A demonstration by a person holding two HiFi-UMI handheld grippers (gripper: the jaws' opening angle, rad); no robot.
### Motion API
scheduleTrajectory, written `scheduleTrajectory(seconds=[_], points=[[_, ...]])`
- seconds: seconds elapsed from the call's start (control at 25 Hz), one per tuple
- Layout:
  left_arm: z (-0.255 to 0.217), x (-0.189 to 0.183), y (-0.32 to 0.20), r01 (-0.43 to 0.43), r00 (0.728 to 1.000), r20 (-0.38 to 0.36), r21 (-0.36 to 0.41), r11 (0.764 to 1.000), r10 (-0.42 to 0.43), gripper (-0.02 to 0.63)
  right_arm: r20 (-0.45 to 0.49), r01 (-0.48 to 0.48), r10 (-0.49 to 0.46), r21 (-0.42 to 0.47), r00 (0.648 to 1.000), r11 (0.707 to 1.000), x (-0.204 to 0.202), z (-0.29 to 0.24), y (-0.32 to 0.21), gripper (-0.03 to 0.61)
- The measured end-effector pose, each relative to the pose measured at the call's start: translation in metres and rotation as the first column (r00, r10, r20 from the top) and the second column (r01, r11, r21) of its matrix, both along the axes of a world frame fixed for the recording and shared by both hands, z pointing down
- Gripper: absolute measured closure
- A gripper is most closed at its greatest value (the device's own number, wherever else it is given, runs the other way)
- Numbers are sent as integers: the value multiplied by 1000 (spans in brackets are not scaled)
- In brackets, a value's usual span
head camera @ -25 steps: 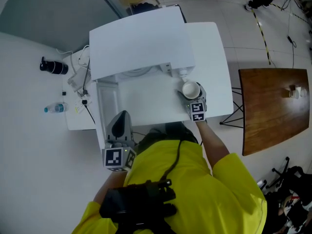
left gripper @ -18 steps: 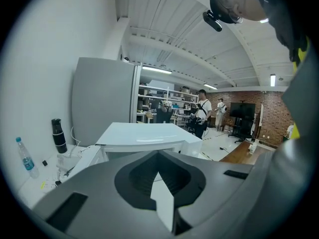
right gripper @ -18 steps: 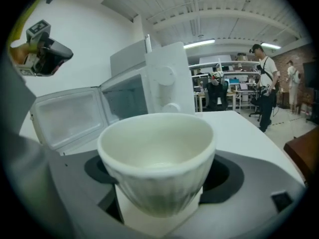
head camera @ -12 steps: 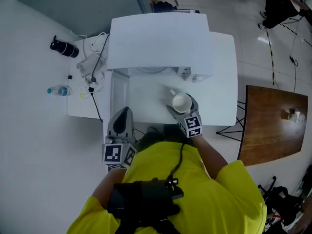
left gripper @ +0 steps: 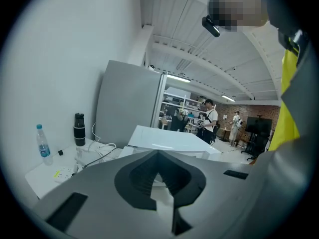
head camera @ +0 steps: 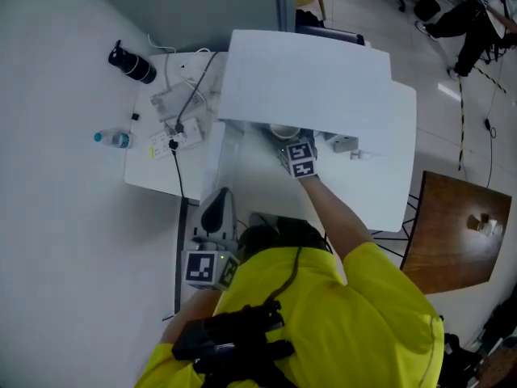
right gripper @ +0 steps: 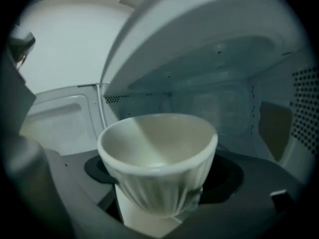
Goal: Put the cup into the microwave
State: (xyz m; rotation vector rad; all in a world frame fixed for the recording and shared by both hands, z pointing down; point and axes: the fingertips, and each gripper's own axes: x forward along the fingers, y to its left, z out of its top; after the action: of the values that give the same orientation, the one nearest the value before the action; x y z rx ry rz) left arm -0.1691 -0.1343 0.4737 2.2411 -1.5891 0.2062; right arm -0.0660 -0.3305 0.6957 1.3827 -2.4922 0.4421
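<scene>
Right gripper view showed my right claw [right gripper: 159,183] clamped on the white cup [right gripper: 157,148], holding it at the open front of the microwave [right gripper: 214,83]. My left claw [left gripper: 158,158] was together and empty, near the surface [head camera: 388,184].

- I saw that the cup [right gripper: 157,158] was creamy white, with vertical ribs outside.
- The microwave [head camera: 307,79] was white, its inner wall dotted with dark holes.
- The marker cube [head camera: 300,160] bore black-and-white squares.
- The side table [head camera: 452,233] was brown wood-grain.
- The person's top [head camera: 347,314] was bright yellow.
</scene>
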Motion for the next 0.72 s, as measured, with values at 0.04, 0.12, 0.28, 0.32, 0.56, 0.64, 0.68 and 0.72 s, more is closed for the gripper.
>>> scheduleTrajectory(seconds=[0.04,0.12,0.28,0.32,0.56,0.64,0.68,0.72], points=[[-4,-1,-2,1,1000,-7,2,1000,-1,621,-15,-2,2,3,1000,1000,-4,4,-9,92],[-10,-3,-5,-3,1000,-18,6,1000,3,621,-38,0,1,10,999,1000,-10,10,-23,92],[-6,-7,-7,-7,1000,-18,-17,1000,6,621,-77,15,-14,19,997,1000,-24,12,-43,91],[-5,-8,-7,-6,1000,-16,-21,1000,6,621,-85,19,-17,20,996,1000,-26,12,-47,91],[0,-16,-6,-25,1000,-9,-37,999,24,621,-85,12,-11,14,996,1000,-33,12,-59,86],[1,-17,-7,-40,999,-3,-35,999,40,621,-89,-3,2,-7,996,1000,-30,15,-57,30],[0,-16,-9,-45,999,-3,-28,999,45,621,-92,-16,14,-21,996,1000,-25,17,-52,8],[-2,-15,-11,-49,999,-5,-20,999,49,621,-93,-30,27,-37,995,999,-19,20,-42,8]])
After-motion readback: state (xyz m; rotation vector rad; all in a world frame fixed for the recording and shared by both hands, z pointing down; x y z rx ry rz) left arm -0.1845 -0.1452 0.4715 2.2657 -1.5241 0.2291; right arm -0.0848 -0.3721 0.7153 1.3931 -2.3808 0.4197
